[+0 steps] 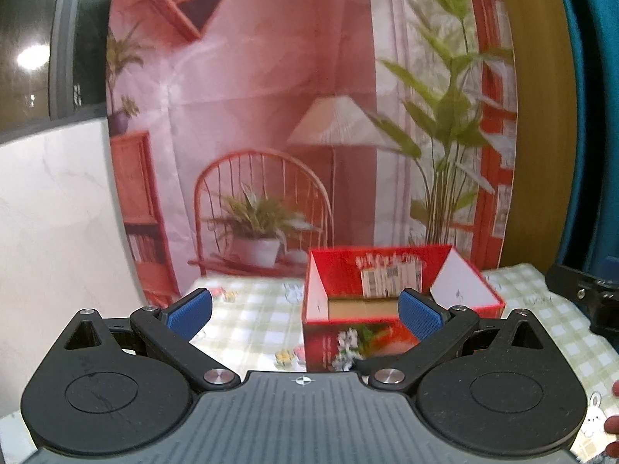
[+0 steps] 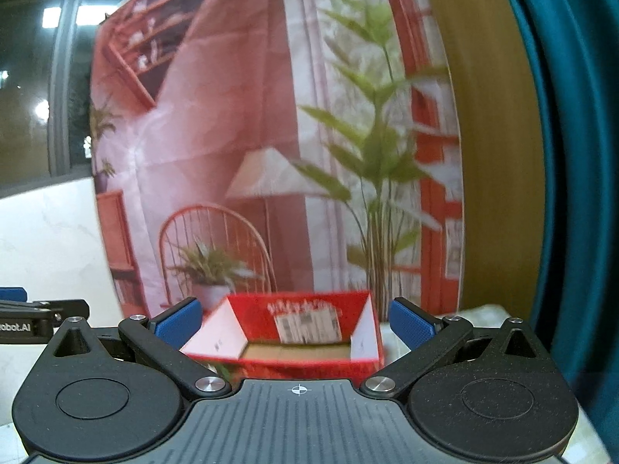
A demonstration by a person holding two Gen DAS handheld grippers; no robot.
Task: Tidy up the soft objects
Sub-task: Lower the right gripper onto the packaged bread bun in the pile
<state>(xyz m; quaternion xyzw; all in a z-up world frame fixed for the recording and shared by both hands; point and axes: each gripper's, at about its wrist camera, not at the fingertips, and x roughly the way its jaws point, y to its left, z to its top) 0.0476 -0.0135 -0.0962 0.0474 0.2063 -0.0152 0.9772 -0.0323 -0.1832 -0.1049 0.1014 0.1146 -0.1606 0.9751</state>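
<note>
An open red cardboard box (image 1: 390, 270) with white flaps stands on a green checked tablecloth (image 1: 251, 309); its brown floor shows and looks bare. My left gripper (image 1: 305, 313) is open just before the box's near left corner, nothing between its blue pads. In the right wrist view the same red box (image 2: 309, 332) sits straight ahead, and my right gripper (image 2: 294, 326) is open and empty, its fingers spanning the box's width. No soft object shows in either view.
A printed backdrop (image 1: 290, 116) of a pink room hangs behind the table. A teal curtain (image 2: 572, 154) fills the right side. The other gripper's black body (image 2: 38, 321) shows at far left. Fingertips of a hand (image 1: 613, 425) peek in at lower right.
</note>
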